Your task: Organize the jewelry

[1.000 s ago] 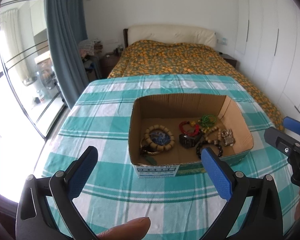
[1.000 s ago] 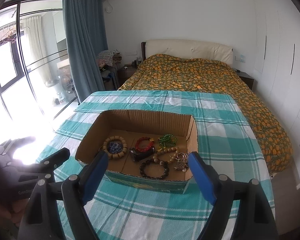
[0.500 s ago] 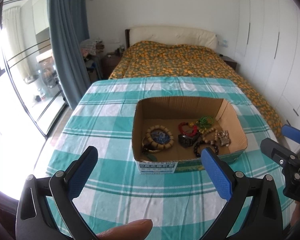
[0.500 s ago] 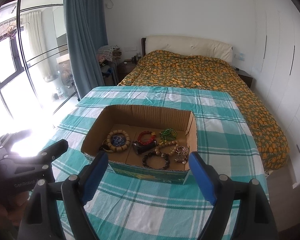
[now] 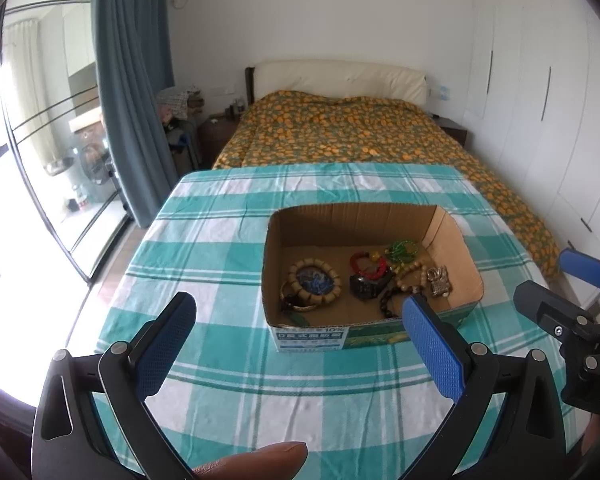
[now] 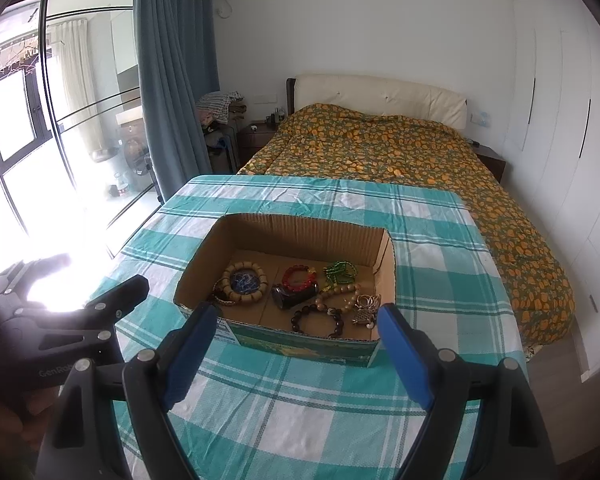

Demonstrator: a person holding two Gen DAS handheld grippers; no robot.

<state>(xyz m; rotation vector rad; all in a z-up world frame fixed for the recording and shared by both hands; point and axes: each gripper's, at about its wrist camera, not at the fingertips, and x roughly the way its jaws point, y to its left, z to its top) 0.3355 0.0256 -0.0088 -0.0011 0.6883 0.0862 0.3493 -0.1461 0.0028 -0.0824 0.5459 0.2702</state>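
Note:
An open cardboard box (image 5: 452, 236) (image 6: 204, 256) stands on the table with the teal checked cloth (image 5: 220, 248) (image 6: 432, 256). Inside lie several pieces: a tan bead bracelet around blue beads (image 5: 315, 282) (image 6: 244, 282), a red bracelet (image 5: 367, 261) (image 6: 298, 276), a green bead string (image 5: 403, 250) (image 6: 340, 272), a black watch (image 5: 368, 286) (image 6: 294, 297), a dark bead bracelet (image 6: 319, 321) and a silver charm (image 5: 439, 280) (image 6: 366, 309). My left gripper (image 5: 298, 344) is open and empty, in front of the box. My right gripper (image 6: 296, 356) is open and empty, also in front of it.
A bed with an orange patterned cover (image 5: 352, 128) (image 6: 400, 148) stands behind the table. Blue curtains and glass doors (image 6: 60, 128) are at the left, white wardrobes (image 5: 540, 80) at the right. The right gripper shows at the left wrist view's right edge (image 5: 572, 296).
Both grippers have drawn back and risen from the box, which now looks smaller and farther. Both stay open. The jewelry in the box has not moved.

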